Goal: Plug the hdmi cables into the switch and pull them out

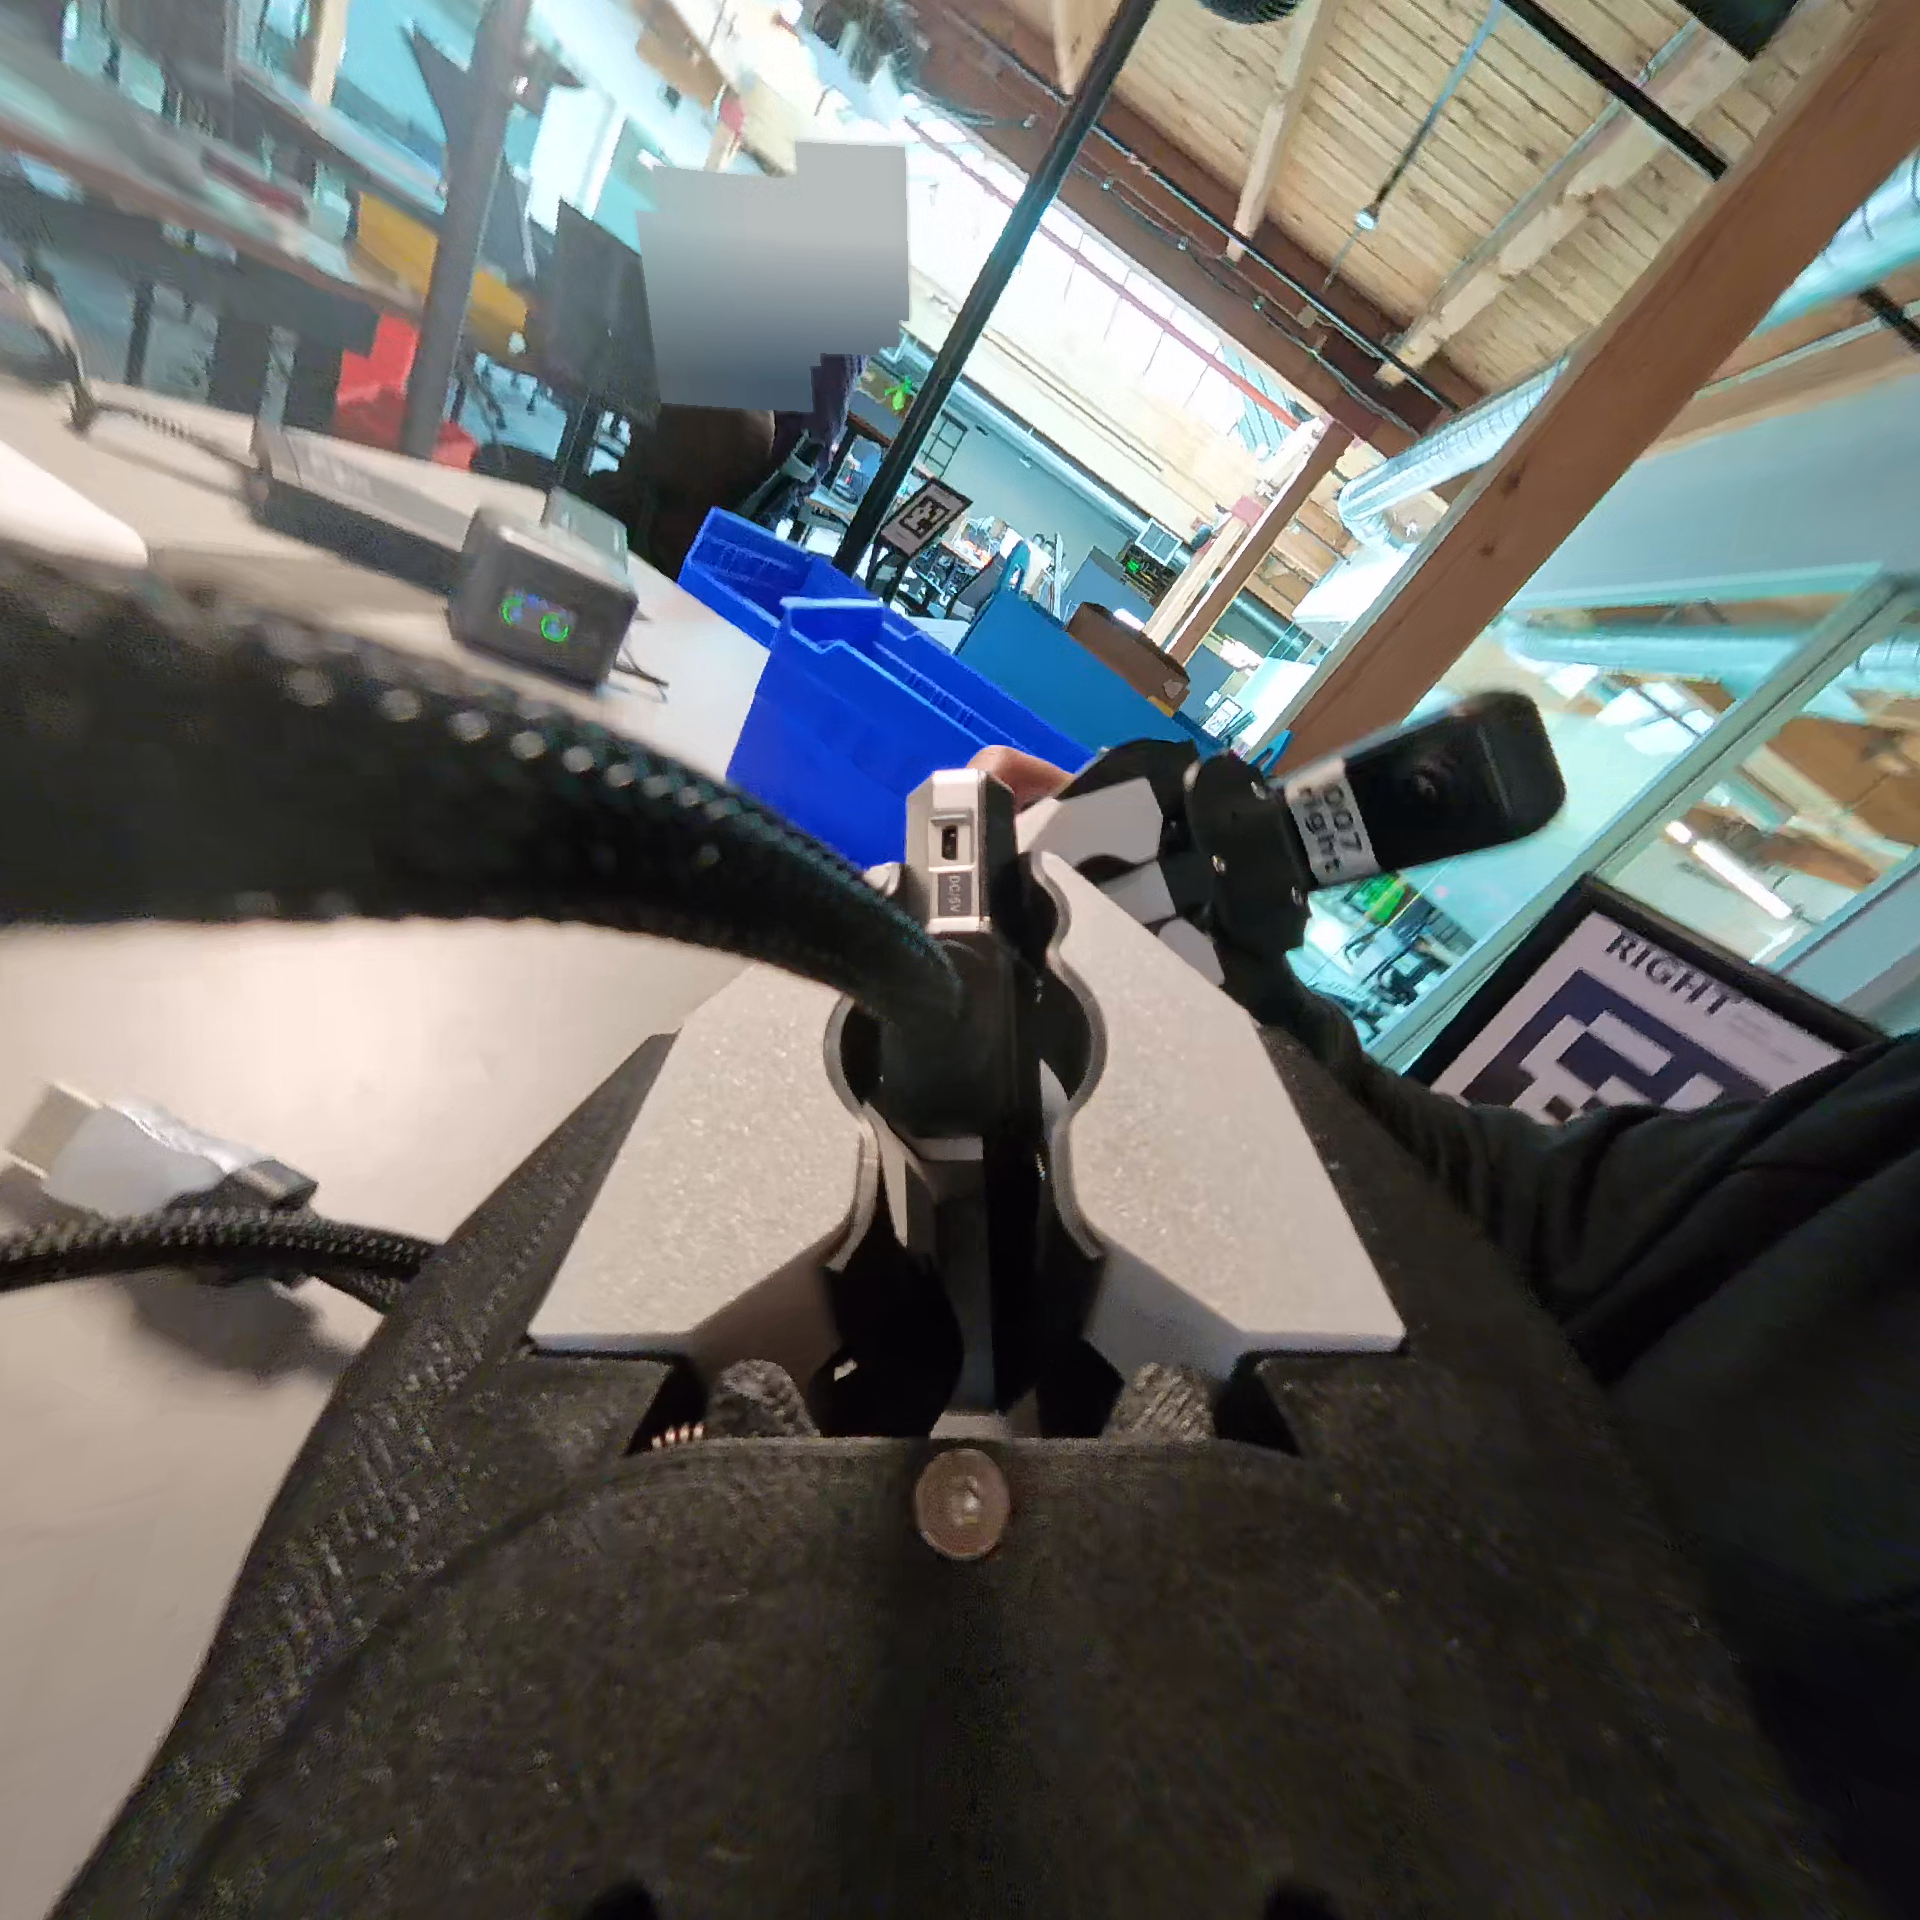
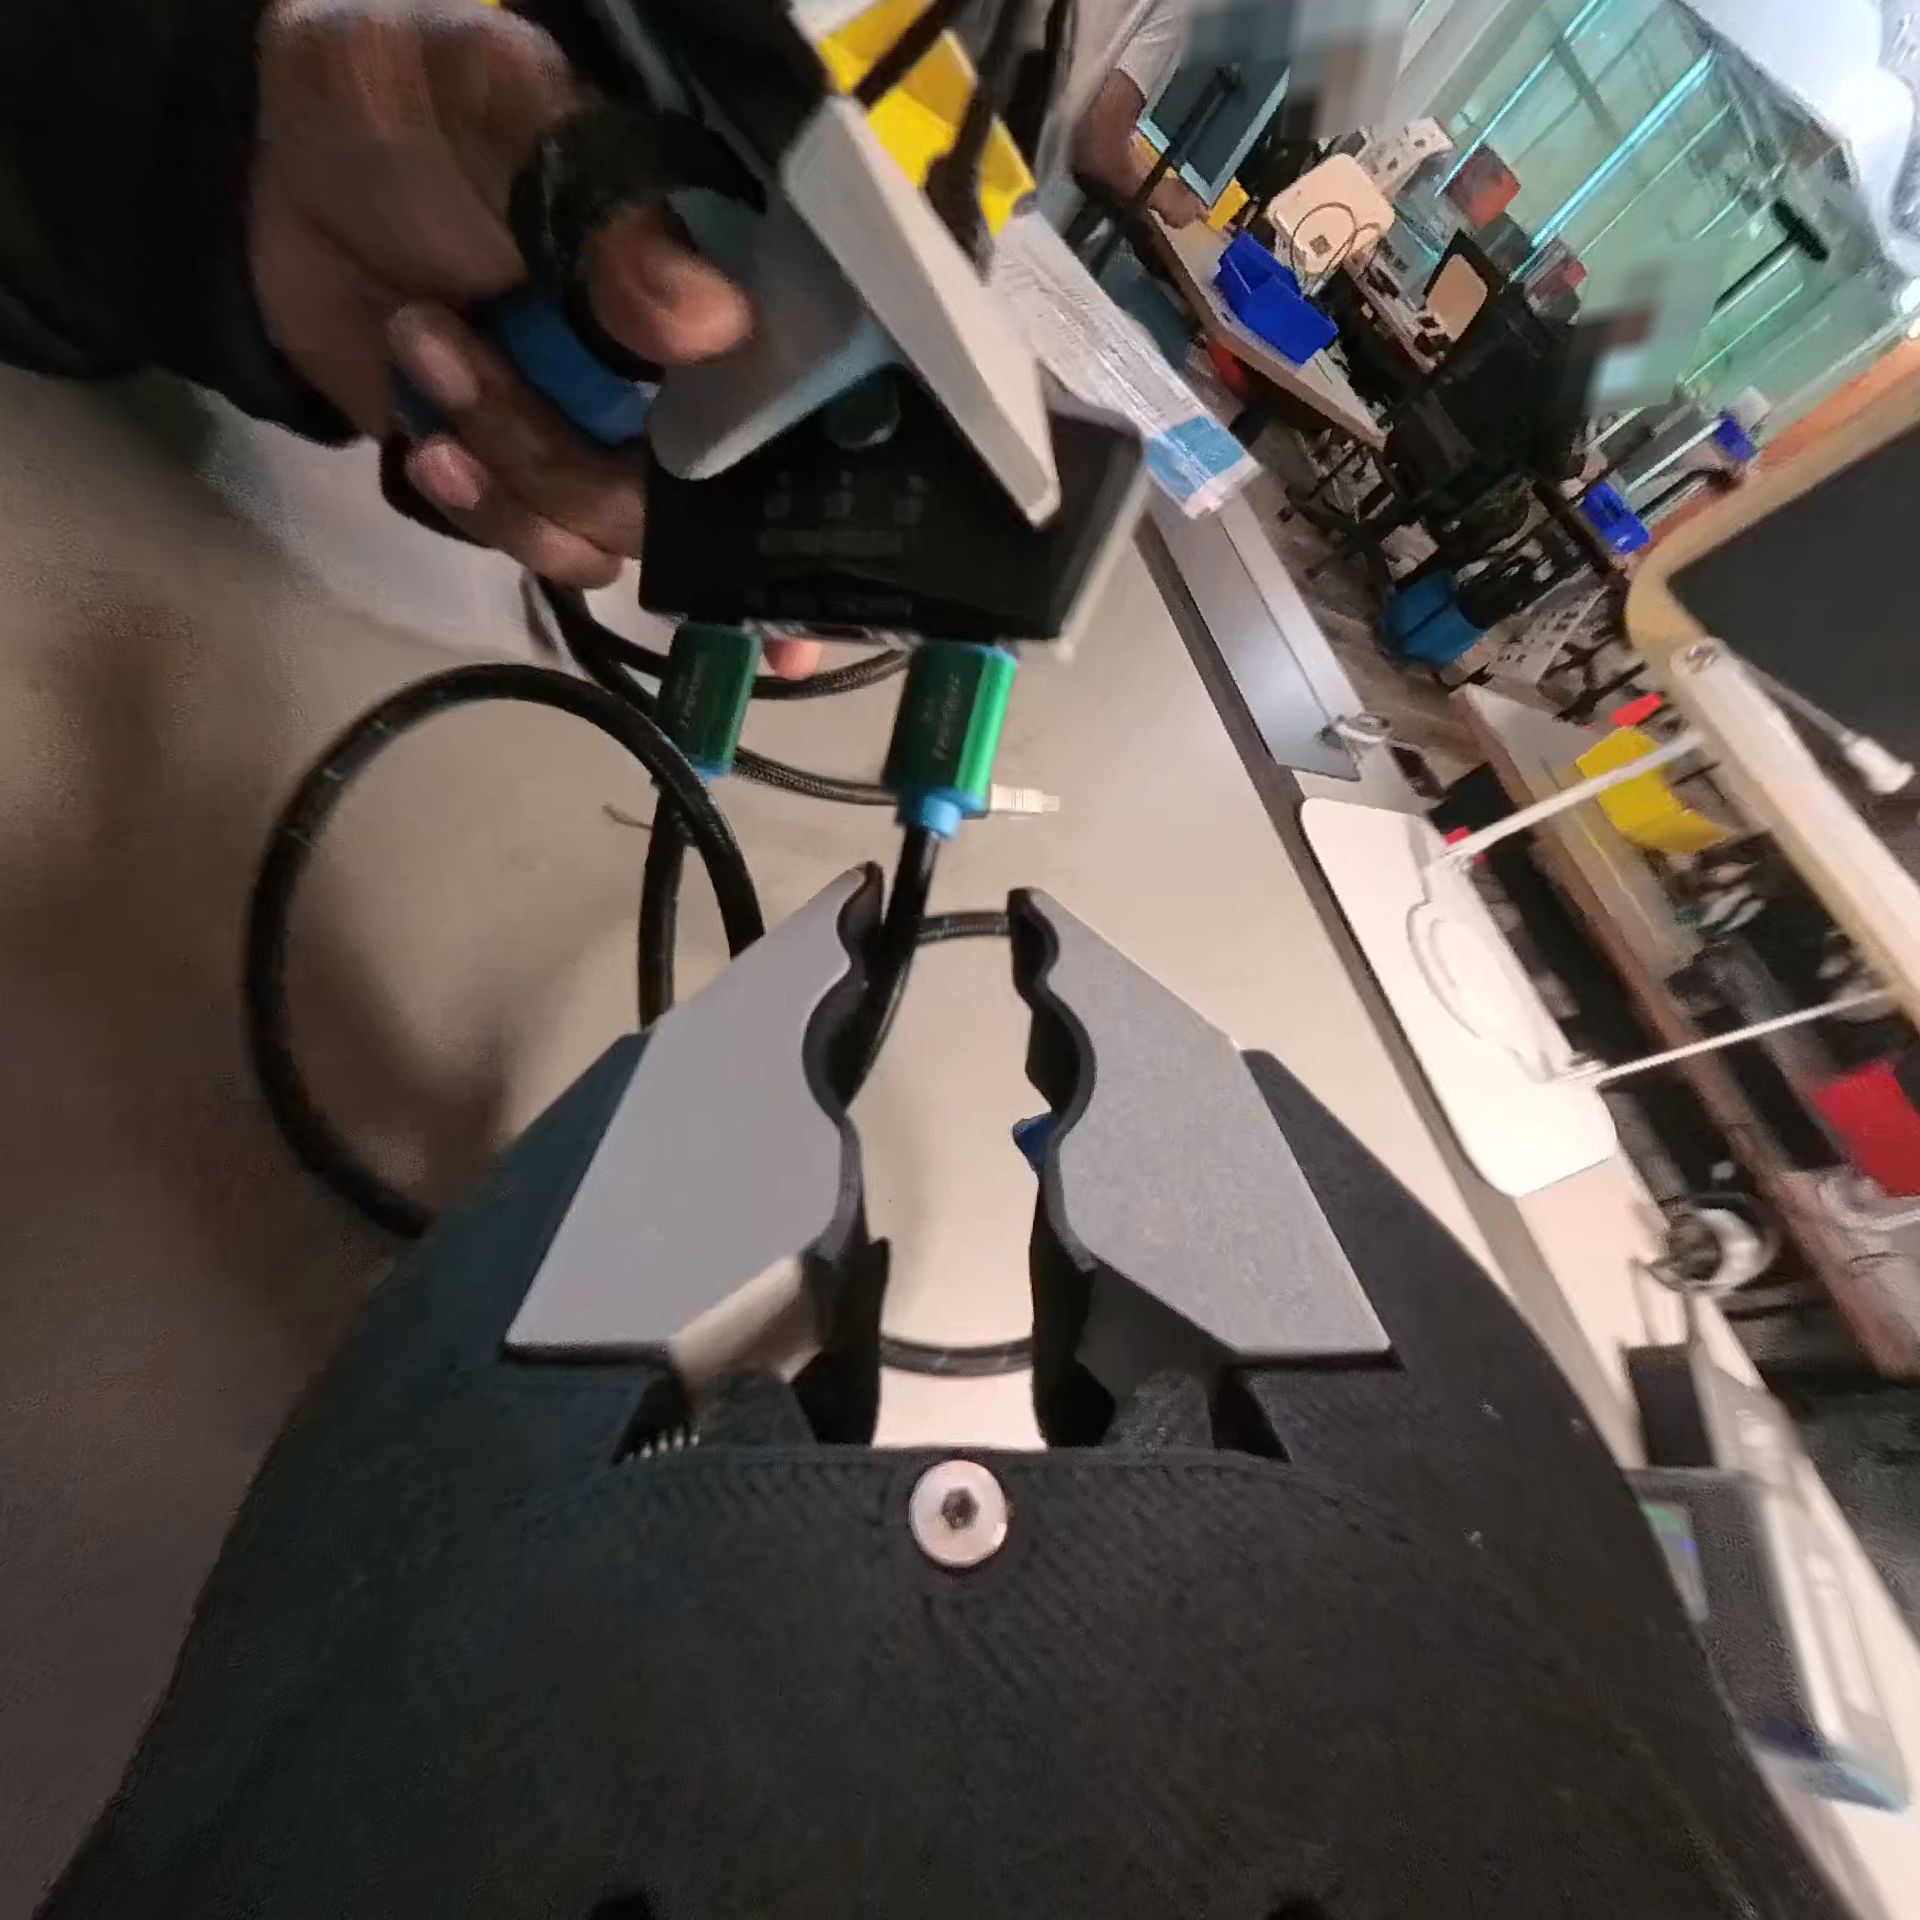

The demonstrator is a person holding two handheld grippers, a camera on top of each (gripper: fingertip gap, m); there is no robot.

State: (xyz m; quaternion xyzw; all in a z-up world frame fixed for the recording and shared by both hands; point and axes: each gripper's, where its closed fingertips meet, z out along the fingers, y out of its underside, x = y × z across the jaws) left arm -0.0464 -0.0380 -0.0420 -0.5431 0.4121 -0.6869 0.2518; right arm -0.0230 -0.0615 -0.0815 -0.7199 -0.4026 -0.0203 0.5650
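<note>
In the left wrist view my left gripper (image 1: 966,883) is shut on the switch (image 1: 958,842), a thin black and silver box seen edge-on and held above the table. A thick braided black cable (image 1: 468,790) runs into it from the left. In the right wrist view the switch (image 2: 883,530) hangs from the left gripper's silver fingers (image 2: 914,301), with two green HDMI plugs (image 2: 712,696) (image 2: 948,727) seated in its lower edge. My right gripper (image 2: 940,899) is open just below the right-hand plug. That plug's cable (image 2: 894,956) passes between the fingers, close to the left one.
A loose cable end with a taped silver plug (image 1: 135,1153) lies on the grey table (image 1: 364,1039). A small grey box with green lights (image 1: 540,608) and blue bins (image 1: 862,707) stand farther back. Cable loops (image 2: 312,935) lie below the switch. A white tray (image 2: 1455,987) sits at the right. The tips of one gripper are about 6 cm away from the tips of the other.
</note>
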